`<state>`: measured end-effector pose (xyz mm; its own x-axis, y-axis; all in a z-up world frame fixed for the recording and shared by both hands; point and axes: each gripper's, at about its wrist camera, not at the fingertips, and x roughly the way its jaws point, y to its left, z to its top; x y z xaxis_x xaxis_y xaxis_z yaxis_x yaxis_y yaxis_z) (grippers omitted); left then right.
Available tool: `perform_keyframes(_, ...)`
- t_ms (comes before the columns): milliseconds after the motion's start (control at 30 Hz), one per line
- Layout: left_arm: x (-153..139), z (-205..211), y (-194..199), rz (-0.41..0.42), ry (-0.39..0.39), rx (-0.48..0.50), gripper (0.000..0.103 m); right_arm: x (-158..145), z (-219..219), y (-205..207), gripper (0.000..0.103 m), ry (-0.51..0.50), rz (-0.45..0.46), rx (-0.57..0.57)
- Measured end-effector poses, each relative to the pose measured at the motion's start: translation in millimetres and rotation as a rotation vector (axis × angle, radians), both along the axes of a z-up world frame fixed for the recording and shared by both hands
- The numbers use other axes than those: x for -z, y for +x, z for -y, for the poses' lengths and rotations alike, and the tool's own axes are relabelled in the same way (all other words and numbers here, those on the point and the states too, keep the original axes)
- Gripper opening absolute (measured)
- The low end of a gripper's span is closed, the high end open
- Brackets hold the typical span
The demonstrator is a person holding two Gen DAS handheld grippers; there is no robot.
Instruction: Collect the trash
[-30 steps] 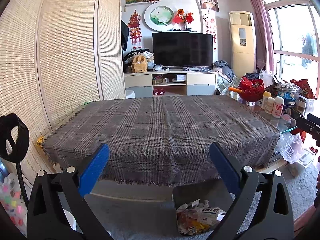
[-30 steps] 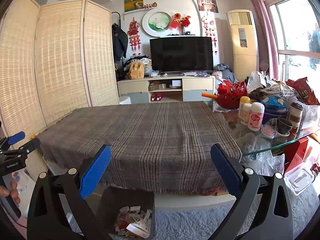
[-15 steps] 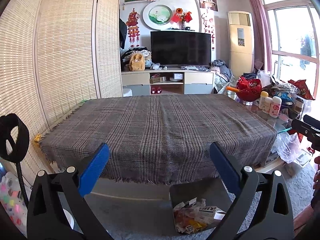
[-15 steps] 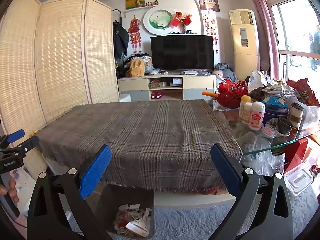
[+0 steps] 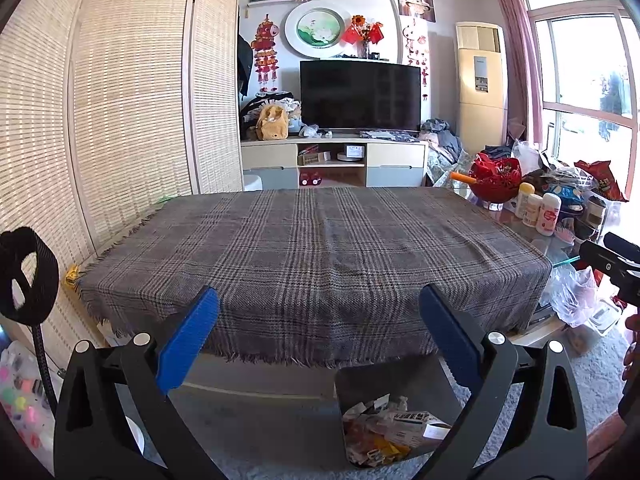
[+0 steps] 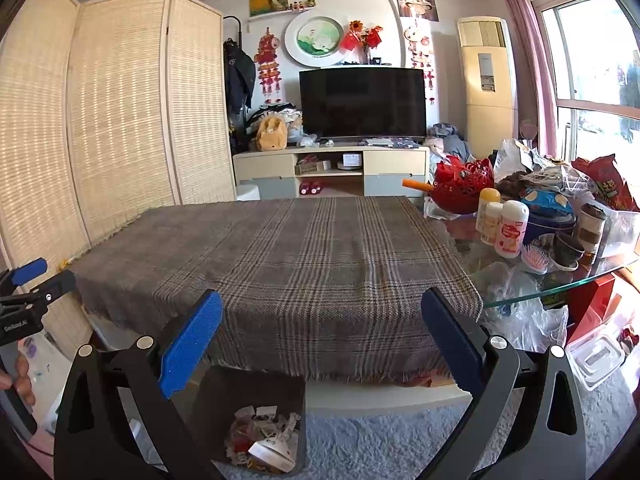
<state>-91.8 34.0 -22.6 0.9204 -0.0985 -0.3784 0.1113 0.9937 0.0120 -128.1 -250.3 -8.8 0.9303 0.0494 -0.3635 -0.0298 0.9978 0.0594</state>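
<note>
A dark bin [image 5: 348,390] on the floor at the table's front edge holds crumpled paper and wrapper trash [image 5: 390,432]; it also shows in the right wrist view [image 6: 216,400] with trash [image 6: 262,436] inside. My left gripper [image 5: 320,312] is open and empty, held above the bin before the plaid tablecloth [image 5: 316,248]. My right gripper [image 6: 322,316] is open and empty, also before the cloth [image 6: 292,248]. No trash lies on the cloth.
The glass table end at the right carries a red basket [image 6: 462,188], bottles [image 6: 510,228], cups and snack bags [image 6: 610,184]. Plastic bags [image 6: 528,320] and a clear box [image 6: 596,356] sit on the floor right. Folding screens stand left; a TV stand is behind.
Both grippers have risen slightly and drawn back a little; the table and bin sit lower in view. Both stay open and empty.
</note>
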Motion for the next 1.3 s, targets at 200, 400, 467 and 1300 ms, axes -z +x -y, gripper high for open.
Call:
perform_keyframes(200, -0.5, -0.4, 0.3, 0.001, 0.0, 0.005, 0.095, 1.0, -1.6, 1.1, 0.1, -0.006, -0.005, 0.0)
perform_keyframes(400, -0.9, -2.9, 0.3, -0.002, -0.009, 0.0, 0.095, 1.8, -1.1, 1.7, 0.1, -0.005, -0.01, 0.002)
perform_keyframes(467, -0.7, -2.8, 0.5, -0.004, -0.007, 0.002, 0.095, 2.0, -0.1, 1.9, 0.1, -0.003, -0.012, 0.004)
perform_keyframes(1300, -1.0, -1.6, 2.5, -0.009, -0.007, -0.002, 0.095, 0.7, 4.3, 1.9, 0.1, 0.0, -0.009, 0.005)
